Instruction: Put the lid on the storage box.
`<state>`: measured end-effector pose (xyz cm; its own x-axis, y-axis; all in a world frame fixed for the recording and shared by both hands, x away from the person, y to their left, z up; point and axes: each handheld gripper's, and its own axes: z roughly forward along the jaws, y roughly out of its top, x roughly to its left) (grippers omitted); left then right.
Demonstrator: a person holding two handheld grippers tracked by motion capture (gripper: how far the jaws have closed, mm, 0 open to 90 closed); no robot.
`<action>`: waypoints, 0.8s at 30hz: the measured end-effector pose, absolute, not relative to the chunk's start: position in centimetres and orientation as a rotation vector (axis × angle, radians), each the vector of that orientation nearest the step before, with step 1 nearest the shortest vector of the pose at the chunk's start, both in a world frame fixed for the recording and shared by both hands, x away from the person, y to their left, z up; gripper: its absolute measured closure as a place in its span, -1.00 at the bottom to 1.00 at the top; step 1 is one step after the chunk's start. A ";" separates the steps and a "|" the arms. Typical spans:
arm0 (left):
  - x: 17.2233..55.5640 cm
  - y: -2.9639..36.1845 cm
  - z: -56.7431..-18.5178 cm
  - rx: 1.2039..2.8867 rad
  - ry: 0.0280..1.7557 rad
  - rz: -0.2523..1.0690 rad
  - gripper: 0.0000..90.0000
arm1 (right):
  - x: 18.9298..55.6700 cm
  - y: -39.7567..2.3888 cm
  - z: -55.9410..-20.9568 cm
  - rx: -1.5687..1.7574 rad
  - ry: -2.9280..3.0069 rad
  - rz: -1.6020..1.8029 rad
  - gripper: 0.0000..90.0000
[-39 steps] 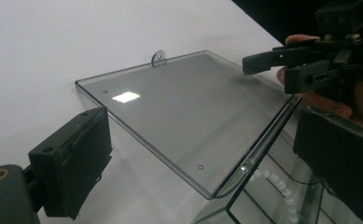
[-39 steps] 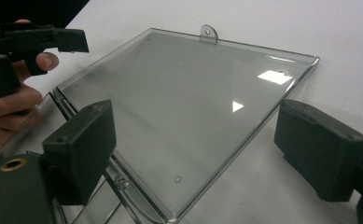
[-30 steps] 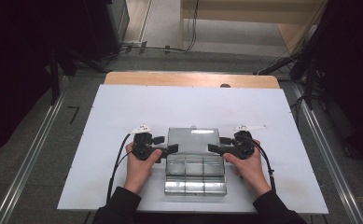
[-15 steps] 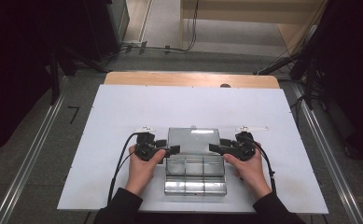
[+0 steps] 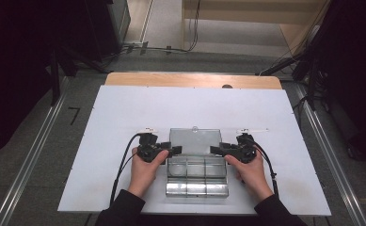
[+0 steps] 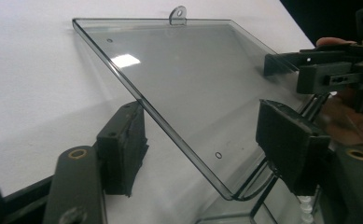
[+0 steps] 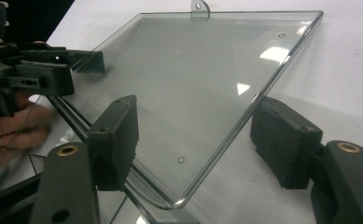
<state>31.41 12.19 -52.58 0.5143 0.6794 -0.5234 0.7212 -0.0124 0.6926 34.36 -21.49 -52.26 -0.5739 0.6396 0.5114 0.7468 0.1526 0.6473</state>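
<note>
The clear box (image 5: 197,175) sits open on the bench (image 5: 124,117), its lid (image 6: 179,88) tilted back between both tools' closing but not yet clamping jaws, left tool (image 6: 207,154) and right tool (image 7: 202,140), so shutting it remains.

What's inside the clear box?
The box has two rows of small compartments. A few small white bits show in one by the hinge; glare hides what else is inside. Its lid stands open.
</note>
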 end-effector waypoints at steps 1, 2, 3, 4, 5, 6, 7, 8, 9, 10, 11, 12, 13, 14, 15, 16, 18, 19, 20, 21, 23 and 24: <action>31.4 12.2 -52.6 1.711 1.190 -0.055 -0.19 | 34.4 -21.5 -52.2 -1.386 -2.291 -1.404 -0.24; 31.4 12.2 -52.5 1.708 1.186 -0.058 -0.16 | 34.3 -21.5 -52.2 -1.384 -2.288 -1.406 -0.22; 31.4 12.2 -52.5 1.708 1.183 -0.058 -0.13 | 34.3 -21.5 -52.1 -1.382 -2.290 -1.408 -0.20; 31.4 12.2 -52.5 1.706 1.180 -0.061 -0.11 | 34.3 -21.5 -52.1 -1.380 -2.291 -1.412 -0.19; 31.4 12.2 -52.5 1.704 1.176 -0.063 -0.08 | 34.3 -21.5 -52.1 -1.379 -2.294 -1.414 -0.17; 31.4 12.2 -52.5 1.706 1.173 -0.061 -0.07 | 34.2 -21.5 -52.0 -1.377 -2.294 -1.419 -0.15; 31.4 12.2 -52.5 1.706 1.170 -0.060 -0.06 | 34.2 -21.5 -52.0 -1.379 -2.295 -1.421 -0.14; 31.4 12.2 -52.5 1.705 1.167 -0.058 -0.04 | 34.2 -21.6 -52.0 -1.379 -2.299 -1.421 -0.12; 31.3 12.3 -52.4 1.706 1.163 -0.056 -0.02 | 34.2 -21.6 -51.9 -1.376 -2.299 -1.427 -0.11; 31.3 12.3 -52.4 1.705 1.161 -0.054 -0.01 | 34.2 -21.6 -51.9 -1.373 -2.300 -1.431 -0.09; 31.3 12.3 -52.3 1.702 1.159 -0.053 0.01 | 34.2 -21.6 -51.8 -1.369 -2.306 -1.434 -0.07; 31.3 12.3 -52.3 1.703 1.156 -0.050 0.03 | 34.2 -21.6 -51.8 -1.367 -2.306 -1.437 -0.05; 31.2 12.3 -52.3 1.702 1.154 -0.049 0.05 | 34.1 -21.6 -51.8 -1.364 -2.305 -1.441 -0.03; 31.2 12.3 -52.2 1.702 1.149 -0.050 0.07 | 34.1 -21.6 -51.7 -1.362 -2.305 -1.442 -0.02; 31.2 12.3 -52.2 1.699 1.145 -0.050 0.09 | 34.1 -21.7 -51.7 -1.359 -2.304 -1.446 0.00; 31.2 12.4 -52.2 1.700 1.140 -0.051 0.11 | 34.0 -21.7 -51.6 -1.354 -2.311 -1.453 0.02; 31.2 12.5 -52.1 1.698 1.134 -0.044 0.15 | 34.0 -21.7 -51.5 -1.348 -2.317 -1.461 0.05; 31.1 12.5 -52.0 1.696 1.131 -0.037 0.18 | 33.9 -21.7 -51.5 -1.344 -2.321 -1.469 0.07; 31.1 12.5 -52.0 1.696 1.127 -0.034 0.21 | 33.8 -21.7 -51.4 -1.337 -2.328 -1.476 0.09; 31.1 12.6 -51.9 1.697 1.121 -0.031 0.24 | 33.8 -21.8 -51.4 -1.333 -2.332 -1.483 0.11; 31.0 12.7 -51.8 1.694 1.112 -0.024 0.29 | 33.7 -21.8 -51.2 -1.328 -2.335 -1.496 0.17; 30.9 12.7 -51.7 1.693 1.108 -0.020 0.31 | 33.6 -21.9 -51.1 -1.326 -2.338 -1.503 0.19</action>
